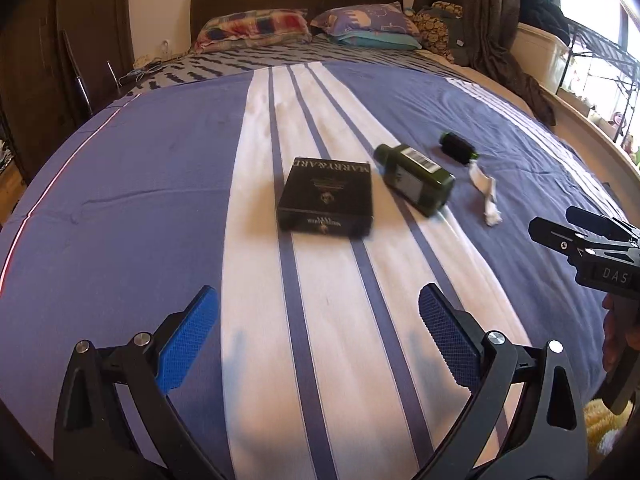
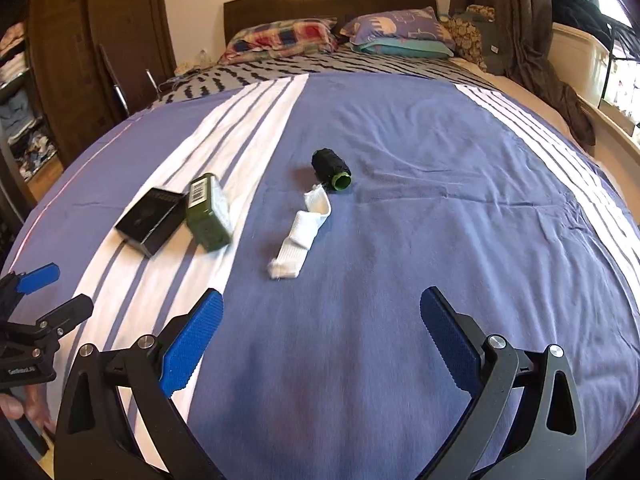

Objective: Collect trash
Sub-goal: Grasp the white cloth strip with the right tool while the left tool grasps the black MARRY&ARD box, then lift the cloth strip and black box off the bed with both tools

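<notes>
On the striped bedspread lie a flat black box, a green bottle on its side, a white sock and a black roll with a green end. My left gripper is open above the white stripes, short of the box, holding nothing. My right gripper hovers open over the blue cloth, short of the sock, and is empty. Each gripper shows at the edge of the other's view, the right gripper and the left gripper.
Pillows and a dark headboard sit at the far end of the bed. A wardrobe stands left. Brown curtains and a metal rack by the window are on the right.
</notes>
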